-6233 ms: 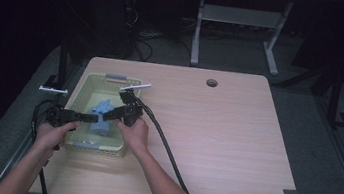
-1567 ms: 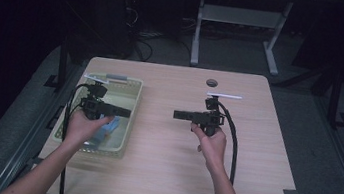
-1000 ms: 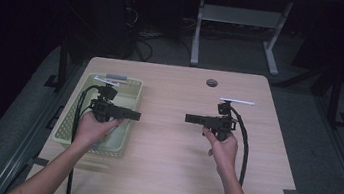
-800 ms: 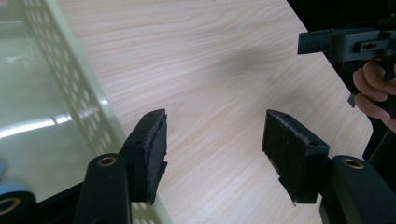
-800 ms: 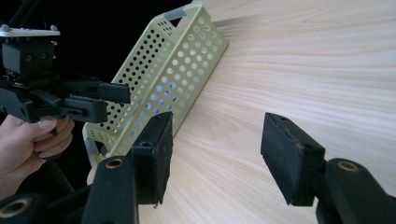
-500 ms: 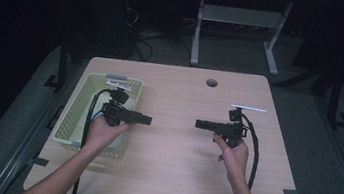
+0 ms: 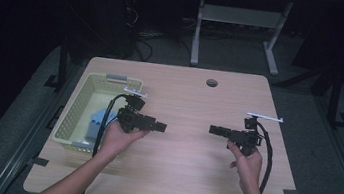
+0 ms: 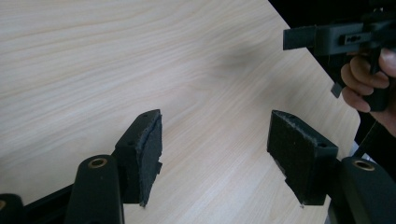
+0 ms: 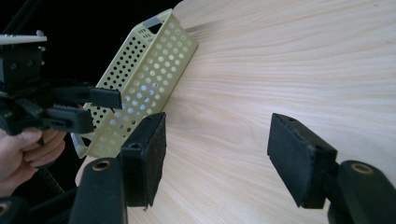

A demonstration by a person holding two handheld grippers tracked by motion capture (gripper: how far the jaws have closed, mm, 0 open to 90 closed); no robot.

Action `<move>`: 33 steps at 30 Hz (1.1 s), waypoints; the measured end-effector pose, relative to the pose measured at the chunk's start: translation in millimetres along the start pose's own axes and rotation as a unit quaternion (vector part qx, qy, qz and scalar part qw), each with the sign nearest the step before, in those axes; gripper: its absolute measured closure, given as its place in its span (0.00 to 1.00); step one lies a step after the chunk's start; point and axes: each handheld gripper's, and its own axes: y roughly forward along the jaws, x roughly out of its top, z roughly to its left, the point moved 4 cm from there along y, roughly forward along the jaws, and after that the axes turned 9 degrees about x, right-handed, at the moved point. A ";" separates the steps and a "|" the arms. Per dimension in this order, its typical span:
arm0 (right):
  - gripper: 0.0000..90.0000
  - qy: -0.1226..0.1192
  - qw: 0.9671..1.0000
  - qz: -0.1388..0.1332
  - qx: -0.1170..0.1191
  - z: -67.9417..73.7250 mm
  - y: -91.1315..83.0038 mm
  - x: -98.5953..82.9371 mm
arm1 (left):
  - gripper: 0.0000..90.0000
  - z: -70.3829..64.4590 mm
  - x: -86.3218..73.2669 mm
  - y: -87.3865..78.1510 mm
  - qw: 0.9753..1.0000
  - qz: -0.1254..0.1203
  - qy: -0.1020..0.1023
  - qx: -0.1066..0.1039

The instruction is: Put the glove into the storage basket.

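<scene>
Basket (image 7: 82, 104), pale yellow-green and perforated, sits at the table's (image 7: 184, 179) left edge and holds a light blue item (image 7: 97, 121). Left gripper (image 7: 161, 126) hovers just right of the basket, jaws spread, empty. Right gripper (image 7: 213, 129) is well apart, facing it, jaws likewise spread and empty. Tabletop is light wood with a round hole (image 7: 211, 82) near its far edge. Room beyond is dark; a white frame (image 7: 236, 15) stands there.

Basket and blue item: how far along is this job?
Looks finished: the blue item lies in the yellow basket. Nothing is in hand; the left gripper and right gripper are open, facing each other over bare table. Nothing visible is left.
</scene>
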 end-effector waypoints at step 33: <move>0.36 0.040 0.999 -0.007 -0.022 -40.0 -59.3 -40.1 | 0.33 -28.4 -39.3 49.8 0.999 -0.003 0.013 -0.037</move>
